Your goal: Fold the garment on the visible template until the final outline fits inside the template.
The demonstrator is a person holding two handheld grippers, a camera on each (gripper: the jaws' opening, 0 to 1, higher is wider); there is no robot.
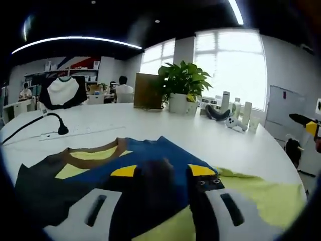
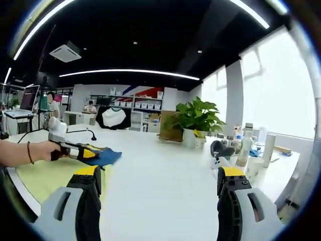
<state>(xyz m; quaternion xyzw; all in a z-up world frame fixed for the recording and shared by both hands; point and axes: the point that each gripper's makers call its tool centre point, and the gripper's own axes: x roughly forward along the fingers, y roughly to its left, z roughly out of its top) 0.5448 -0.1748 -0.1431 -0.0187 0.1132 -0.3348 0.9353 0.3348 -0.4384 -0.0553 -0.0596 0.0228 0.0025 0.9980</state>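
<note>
Blue garment (image 1: 150,165) in left claw (image 1: 160,193); right claw (image 2: 158,191) agape over bare table (image 2: 160,170).

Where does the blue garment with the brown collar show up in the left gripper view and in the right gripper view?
Left gripper view: the blue garment with the brown collar lies low in the centre on the yellow-green template, a fold pinched in the left gripper.
Right gripper view: the garment is small at left of centre, held in the left gripper.
Shared landmark: the potted green plant on the white table.
</note>
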